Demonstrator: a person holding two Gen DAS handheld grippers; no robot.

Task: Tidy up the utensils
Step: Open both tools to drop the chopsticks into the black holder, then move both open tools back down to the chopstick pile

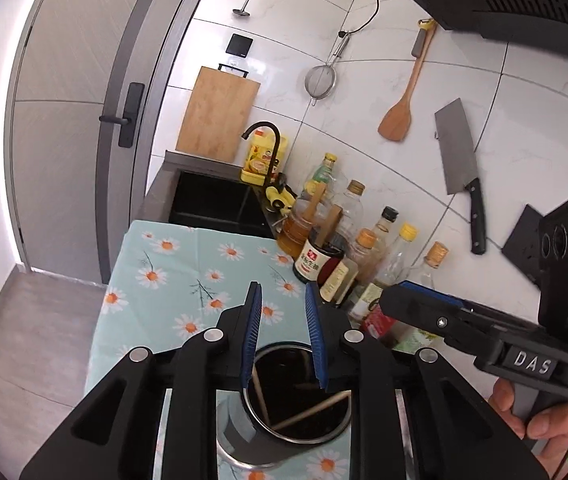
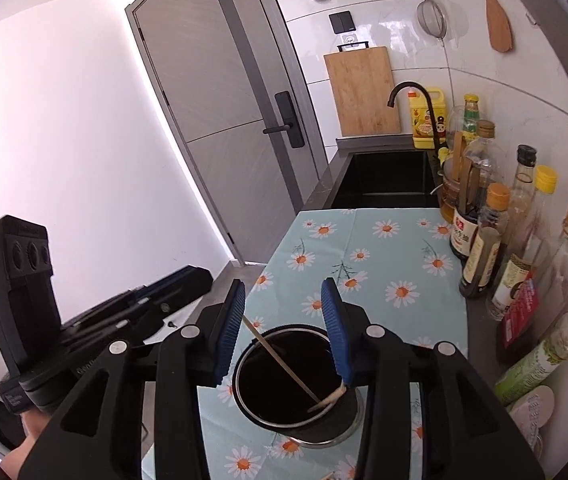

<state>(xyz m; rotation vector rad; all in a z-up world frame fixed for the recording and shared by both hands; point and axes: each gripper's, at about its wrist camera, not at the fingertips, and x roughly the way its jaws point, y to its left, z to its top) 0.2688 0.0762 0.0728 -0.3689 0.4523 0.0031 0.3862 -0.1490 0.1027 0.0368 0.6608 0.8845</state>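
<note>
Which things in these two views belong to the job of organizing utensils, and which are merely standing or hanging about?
Part of the job:
- dark utensil holder
- chopsticks inside it
- left gripper, open
- right gripper, open

Just about:
- sauce bottles
- cutting board
- strainer, wooden spatula and cleaver on the wall
- sink
- floral cloth

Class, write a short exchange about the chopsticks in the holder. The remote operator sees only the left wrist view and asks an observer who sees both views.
Operator: The right gripper is side-on for me. Is it holding anything?
Observer: No. The right gripper is open above the holder, with nothing clamped.
Operator: My own gripper hides the far rim. Does a chopstick stick out there?
Observer: Yes. One chopstick leans across the holder, and its tip pokes past the rim on the left gripper side.
</note>
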